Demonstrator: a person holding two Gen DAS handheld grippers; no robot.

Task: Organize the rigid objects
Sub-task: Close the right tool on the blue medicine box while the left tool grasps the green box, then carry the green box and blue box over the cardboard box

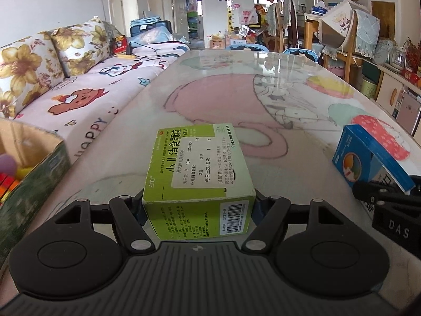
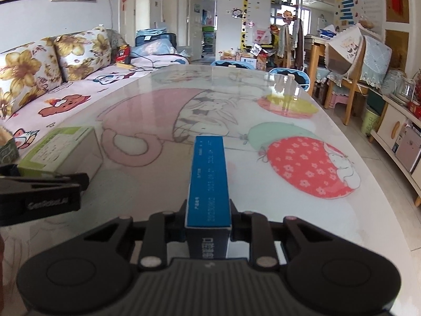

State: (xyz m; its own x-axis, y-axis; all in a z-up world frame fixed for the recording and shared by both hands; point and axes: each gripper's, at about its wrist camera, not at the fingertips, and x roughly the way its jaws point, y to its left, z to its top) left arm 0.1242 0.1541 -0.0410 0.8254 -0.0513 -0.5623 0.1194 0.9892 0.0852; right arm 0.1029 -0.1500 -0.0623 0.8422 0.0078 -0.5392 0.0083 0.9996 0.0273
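The left gripper [image 1: 198, 205] is held level and pointed toward twelve o'clock, its fingers closed against the sides of a green box [image 1: 200, 173]. The right gripper [image 2: 208, 210] is likewise aimed at twelve o'clock, its fingers clamped on a blue box [image 2: 208, 179]. Each gripper is seen beside the other, at three and nine o'clock.

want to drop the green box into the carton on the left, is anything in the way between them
Nothing visible. The green box is clamped in the left hand-held gripper, and the open cardboard carton sits to its left with only bare table between them. The blue box lies on the opposite side.
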